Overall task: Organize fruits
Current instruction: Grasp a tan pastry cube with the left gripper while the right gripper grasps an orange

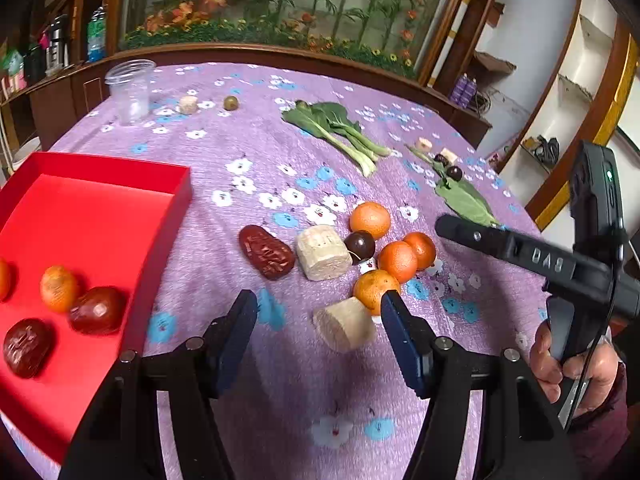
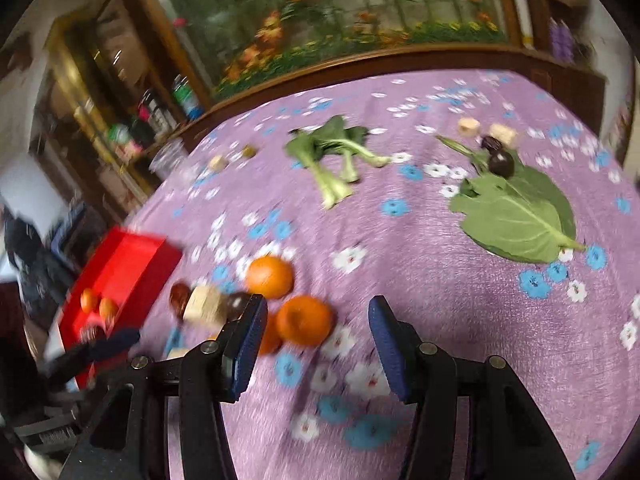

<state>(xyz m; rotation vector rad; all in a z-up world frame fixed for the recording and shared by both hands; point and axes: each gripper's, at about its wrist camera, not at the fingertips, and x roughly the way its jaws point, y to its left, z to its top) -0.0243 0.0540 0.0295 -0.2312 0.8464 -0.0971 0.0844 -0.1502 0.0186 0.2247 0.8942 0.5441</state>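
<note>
A red tray (image 1: 100, 216) at the left holds a small orange (image 1: 59, 288) and two red dates (image 1: 96, 310). On the purple cloth lie a red date (image 1: 266, 252), several oranges (image 1: 370, 220), a dark plum (image 1: 359, 244) and pale cork-like blocks (image 1: 322, 252). My left gripper (image 1: 318, 320) is open and empty, low over the cloth, with a pale block (image 1: 346, 328) between its fingers. My right gripper (image 2: 316, 332) is open and empty; an orange (image 2: 305, 320) lies just ahead of its left finger. It also shows in the left view (image 1: 520, 252).
Bok choy (image 1: 340, 128) and a loose green leaf (image 2: 516, 216) lie farther back with dark plums (image 2: 500, 162) and pale blocks. A clear plastic cup (image 1: 130, 90) stands far left. A wooden ledge borders the table's far edge.
</note>
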